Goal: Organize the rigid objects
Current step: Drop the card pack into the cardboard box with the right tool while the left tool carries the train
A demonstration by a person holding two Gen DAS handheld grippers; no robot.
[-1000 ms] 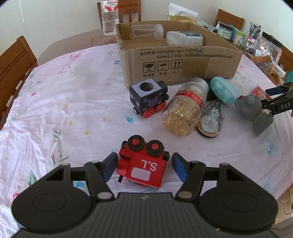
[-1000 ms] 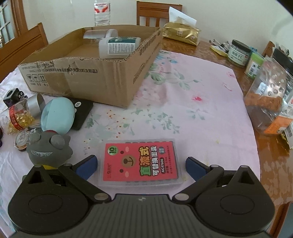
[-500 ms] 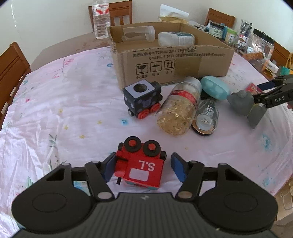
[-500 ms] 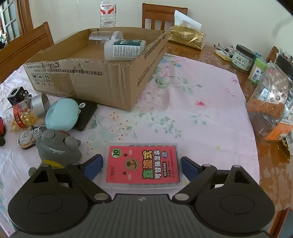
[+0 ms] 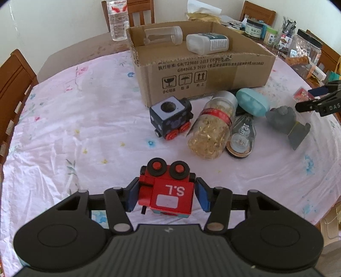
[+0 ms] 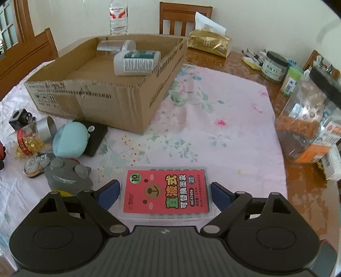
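Observation:
My left gripper [image 5: 167,197] is shut on a red toy train [image 5: 167,191] and holds it above the tablecloth. My right gripper [image 6: 165,194] is shut on a clear plastic case with a red label [image 6: 165,191], lifted slightly. The open cardboard box [image 5: 204,72] stands behind, holding a white bottle [image 5: 207,42] and a clear jar [image 5: 164,35]. On the cloth before the box lie a black toy wagon [image 5: 170,116], a jar of gold capsules [image 5: 213,125], a tape dispenser [image 5: 242,136], a teal case [image 5: 252,102] and a grey toy [image 5: 282,117].
Jars, pens and snack packs [image 6: 307,119] crowd the right side of the table. A tissue pack [image 6: 208,42] and a water bottle [image 6: 118,17] stand behind the box. Wooden chairs [image 5: 12,81] ring the table. A black pouch [image 6: 96,136] lies beside the teal case.
Both grippers closed on their objects and rose. The left one now grips the red train; the right one grips the red-label case. Both views have drawn back from the table.

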